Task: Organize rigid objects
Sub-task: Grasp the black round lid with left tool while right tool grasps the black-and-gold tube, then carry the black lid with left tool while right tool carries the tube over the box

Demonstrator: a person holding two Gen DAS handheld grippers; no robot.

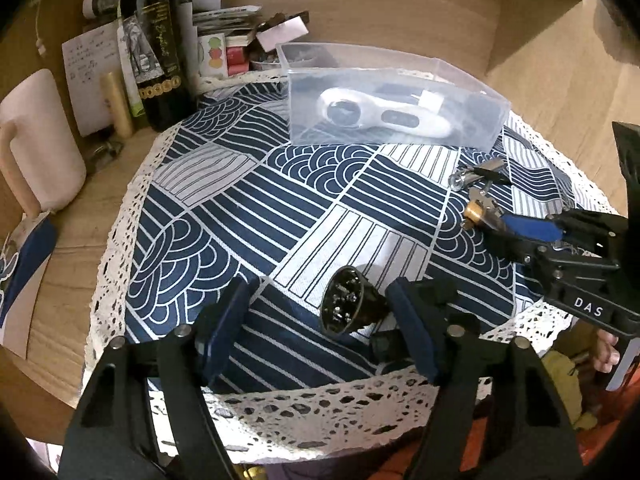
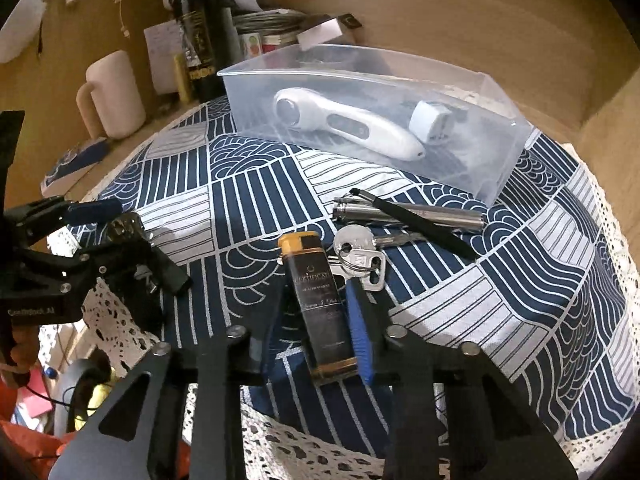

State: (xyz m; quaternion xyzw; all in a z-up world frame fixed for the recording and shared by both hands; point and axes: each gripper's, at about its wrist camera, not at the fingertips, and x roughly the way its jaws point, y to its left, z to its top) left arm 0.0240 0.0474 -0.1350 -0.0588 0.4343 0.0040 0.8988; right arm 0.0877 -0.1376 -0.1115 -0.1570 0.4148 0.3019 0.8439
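Observation:
A clear plastic box (image 1: 496, 120) (image 2: 500, 168) stands at the back of the patterned cloth and holds a white handheld device (image 1: 376, 114) (image 2: 344, 124) and a white adapter (image 2: 434, 120). My left gripper (image 1: 320, 320) is open around a small black cup-shaped object (image 1: 348, 304) lying on its side. My right gripper (image 2: 316, 316) (image 1: 516, 228) has its fingers on both sides of a black and gold lighter (image 2: 322, 308) (image 1: 480, 212). Keys (image 2: 360, 256) and a silver flashlight (image 2: 408, 214) (image 1: 472, 176) lie just beyond it.
A dark wine bottle (image 1: 154, 48) (image 2: 198, 32), papers and small boxes crowd the back left. A pink mug (image 1: 36, 144) (image 2: 112, 96) stands on the wooden table (image 1: 560, 92) at the left. The lace edge of the cloth (image 1: 320, 408) hangs near me.

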